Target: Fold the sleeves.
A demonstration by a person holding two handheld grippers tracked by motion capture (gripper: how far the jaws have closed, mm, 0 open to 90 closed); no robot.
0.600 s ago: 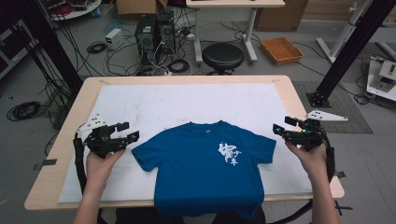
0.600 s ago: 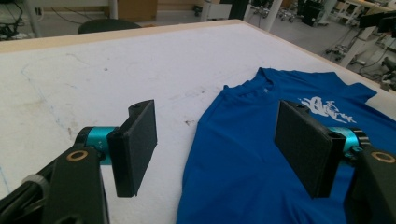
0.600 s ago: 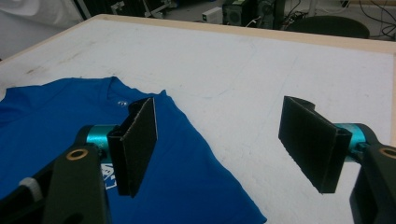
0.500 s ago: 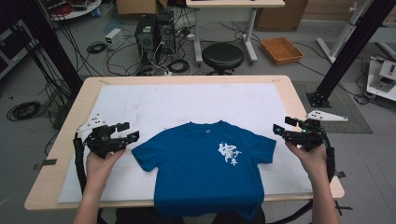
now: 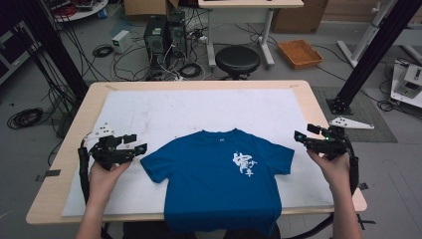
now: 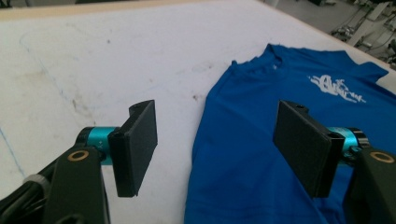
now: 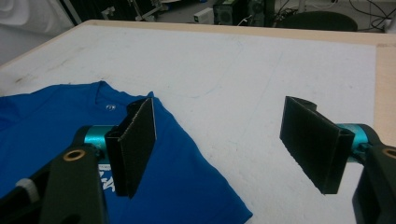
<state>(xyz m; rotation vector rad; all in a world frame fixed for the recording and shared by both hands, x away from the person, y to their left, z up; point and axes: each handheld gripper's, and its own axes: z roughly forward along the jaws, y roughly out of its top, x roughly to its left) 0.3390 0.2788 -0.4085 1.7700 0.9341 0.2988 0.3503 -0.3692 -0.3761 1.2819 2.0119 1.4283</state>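
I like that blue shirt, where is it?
In the high view, the blue shirt lies flat at the table's near edge, between the two grippers.

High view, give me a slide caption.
Blue T-shirt lies flat on the white mat, open left gripper and right gripper flanking its sleeves.

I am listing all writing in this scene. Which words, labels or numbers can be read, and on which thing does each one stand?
No text can be read with certainty.
White print on the chest of the blue T-shirt: stylised lettering, too blurred to read.
Small white mark inside the T-shirt's collar: too small to read.
Marking on the left gripper's teal part: partly hidden, unreadable.
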